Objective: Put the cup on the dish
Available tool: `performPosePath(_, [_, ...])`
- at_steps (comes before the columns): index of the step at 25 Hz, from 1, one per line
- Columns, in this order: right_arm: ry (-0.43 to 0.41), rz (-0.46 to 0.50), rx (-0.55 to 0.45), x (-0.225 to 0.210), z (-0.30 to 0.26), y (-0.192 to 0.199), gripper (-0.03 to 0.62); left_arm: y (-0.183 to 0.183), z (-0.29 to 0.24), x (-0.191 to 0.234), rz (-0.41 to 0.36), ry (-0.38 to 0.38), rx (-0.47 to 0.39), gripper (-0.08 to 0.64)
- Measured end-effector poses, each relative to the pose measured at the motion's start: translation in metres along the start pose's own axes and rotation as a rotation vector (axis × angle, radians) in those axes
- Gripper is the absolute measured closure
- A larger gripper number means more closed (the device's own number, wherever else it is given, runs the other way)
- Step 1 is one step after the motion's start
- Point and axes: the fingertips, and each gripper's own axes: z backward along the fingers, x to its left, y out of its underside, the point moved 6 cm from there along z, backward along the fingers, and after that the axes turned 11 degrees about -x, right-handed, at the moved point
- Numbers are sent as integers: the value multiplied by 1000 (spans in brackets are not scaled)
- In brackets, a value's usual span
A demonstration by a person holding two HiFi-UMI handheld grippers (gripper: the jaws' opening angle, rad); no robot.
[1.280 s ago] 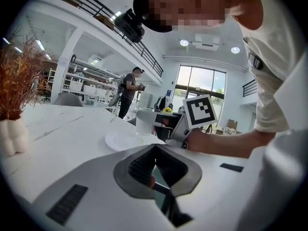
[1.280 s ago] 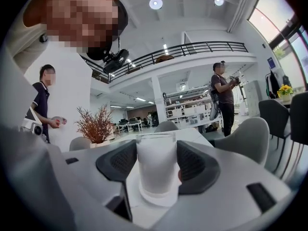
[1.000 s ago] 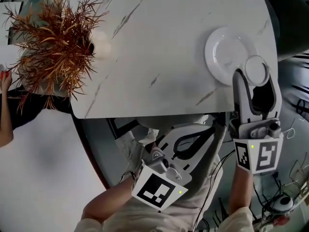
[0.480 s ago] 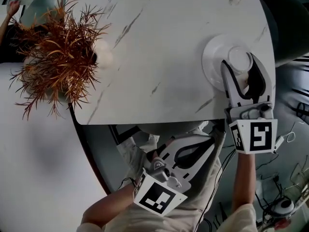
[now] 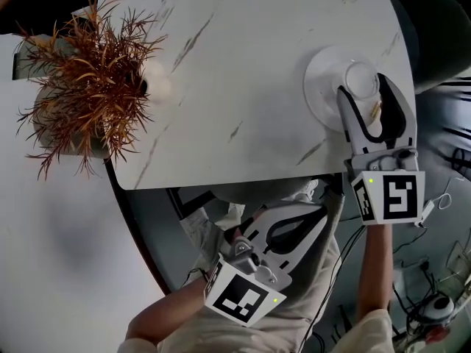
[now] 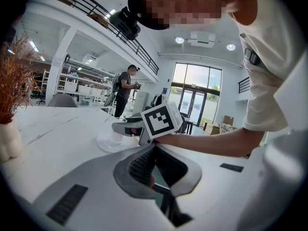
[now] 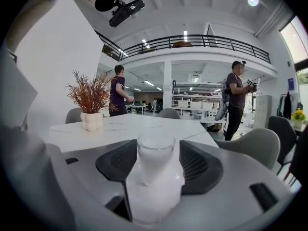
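Observation:
A white dish (image 5: 324,87) lies near the right edge of the white marble table (image 5: 243,65). My right gripper (image 5: 366,88) is shut on a small clear cup (image 5: 362,78), held upright over the right part of the dish. In the right gripper view the cup (image 7: 156,160) stands between the two dark pads (image 7: 202,165). From the left gripper view the dish (image 6: 107,142) shows low on the table with the cup (image 6: 116,135) and the right gripper (image 6: 126,127) on it. My left gripper (image 5: 288,230) hangs shut and empty below the table's near edge.
A dried orange plant (image 5: 88,72) in a white vase (image 5: 156,79) stands at the table's left side. Grey chairs (image 7: 250,146) and two standing people (image 7: 237,100) are beyond the table. The table's near edge (image 5: 221,184) runs just in front of the person's lap.
My right gripper has carried the cup from the dish's right rim inward over the dish and lower. The left gripper has stayed where it was.

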Motion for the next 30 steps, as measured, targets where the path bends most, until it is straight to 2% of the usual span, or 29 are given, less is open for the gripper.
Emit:
performPosePath(7, [28,-17,-1,9,18,-18,331,-12,7,-10,-4,28,15,555])
performPosePath(18, [94,-64,-3,47,69,-81,330,-55,39,-28,10,96,17,555])
performPosePath(26, [86,-82,-17,79,92,-124,330,-89,75,-38,-13,75,-16,555])
performPosePath(30, [81,-97,-6,96,107,-144,330,-100,95,-52,10,86,-17,555])
